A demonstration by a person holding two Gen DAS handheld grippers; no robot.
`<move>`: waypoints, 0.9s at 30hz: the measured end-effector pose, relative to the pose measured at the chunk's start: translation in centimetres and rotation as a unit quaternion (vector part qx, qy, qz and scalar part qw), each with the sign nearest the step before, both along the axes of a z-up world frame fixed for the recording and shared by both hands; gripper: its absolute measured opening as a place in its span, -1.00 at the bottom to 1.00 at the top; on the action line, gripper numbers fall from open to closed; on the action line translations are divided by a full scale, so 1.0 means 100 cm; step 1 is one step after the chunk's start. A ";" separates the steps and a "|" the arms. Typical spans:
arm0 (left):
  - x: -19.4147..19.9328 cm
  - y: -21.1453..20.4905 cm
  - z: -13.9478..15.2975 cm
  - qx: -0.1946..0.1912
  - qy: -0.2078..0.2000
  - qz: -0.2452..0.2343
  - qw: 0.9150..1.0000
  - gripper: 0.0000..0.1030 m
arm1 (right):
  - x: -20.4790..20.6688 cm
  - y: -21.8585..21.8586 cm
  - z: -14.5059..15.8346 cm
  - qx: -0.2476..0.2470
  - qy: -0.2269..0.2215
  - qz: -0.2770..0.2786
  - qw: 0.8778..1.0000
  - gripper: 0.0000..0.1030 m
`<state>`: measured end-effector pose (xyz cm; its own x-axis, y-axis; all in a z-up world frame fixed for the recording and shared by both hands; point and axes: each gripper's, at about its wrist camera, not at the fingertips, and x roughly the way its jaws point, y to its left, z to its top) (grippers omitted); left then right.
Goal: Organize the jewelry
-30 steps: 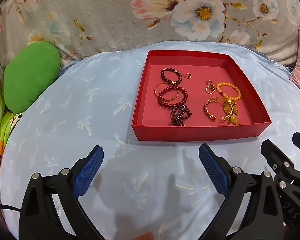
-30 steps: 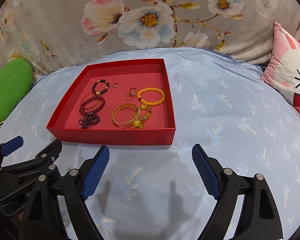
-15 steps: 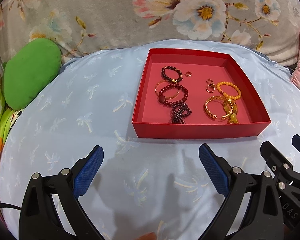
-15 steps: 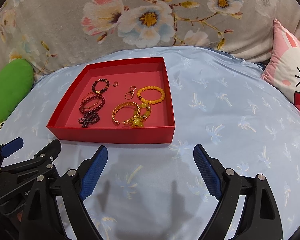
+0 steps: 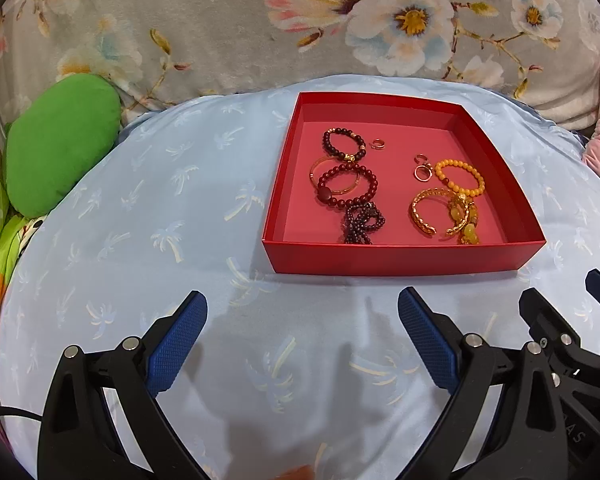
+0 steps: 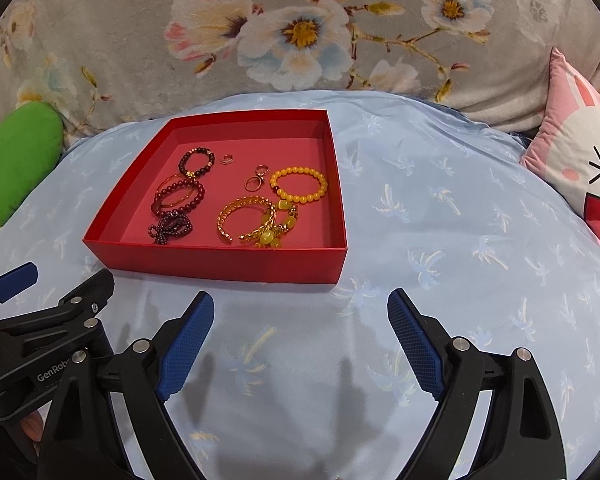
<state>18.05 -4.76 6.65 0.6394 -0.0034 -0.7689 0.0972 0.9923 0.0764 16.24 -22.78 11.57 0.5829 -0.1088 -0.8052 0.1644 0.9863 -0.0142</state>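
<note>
Behind everything you had the grey floral-print fabric as a backdrop, and in front of it the pale blue cloth with palm-tree print, which carried the work. A green plush cushion lay at the cloth's far left edge, and a pink cartoon-rabbit pillow at its right edge.

Your shallow red cardboard tray sat on the blue cloth, just beyond both tools. Your left gripper hovered over the cloth short of the tray's near wall, its jaws spread wide and holding nothing. Your right gripper sat just beside it in the same way, jaws apart and empty.

All the jewelry lay inside the tray. On its left side you had the dark red beaded bracelets, overlapping one another with a thin gold bangle among them, and a dark purple bead strand bunched near the front wall. On the right side lay the orange beaded bracelet, touching the gold chain cuff bracelet and a gold bracelet with yellow stones. Between the two groups were small gold rings and one separate small ring farther back.
</note>
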 end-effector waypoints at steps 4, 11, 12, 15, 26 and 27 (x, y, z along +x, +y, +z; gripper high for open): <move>0.001 0.001 -0.002 -0.001 0.002 0.000 1.000 0.78 | 0.000 -0.003 -0.004 0.004 0.002 -0.004 1.000 0.75; 0.002 0.000 -0.003 -0.002 0.003 0.000 1.000 0.78 | -0.001 -0.005 -0.006 0.012 0.001 -0.004 1.000 0.75; 0.002 0.000 -0.003 -0.002 0.003 0.000 1.000 0.78 | -0.001 -0.005 -0.007 0.016 0.003 -0.003 1.000 0.75; 0.002 0.000 -0.003 -0.003 0.004 0.000 1.000 0.78 | 0.000 -0.007 -0.009 0.027 0.009 -0.004 1.000 0.75; 0.002 -0.004 -0.004 -0.004 0.002 -0.001 1.000 0.79 | -0.001 -0.009 -0.007 0.027 0.001 -0.006 1.000 0.75; 0.002 -0.005 -0.004 -0.004 0.002 -0.001 1.000 0.79 | -0.001 -0.009 -0.007 0.026 0.001 -0.006 1.000 0.75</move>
<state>18.28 -5.22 6.25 0.6363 -0.0107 -0.7714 0.0991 0.9928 0.0679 16.17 -23.69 10.91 0.5806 -0.0745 -0.8108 0.1772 0.9835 0.0365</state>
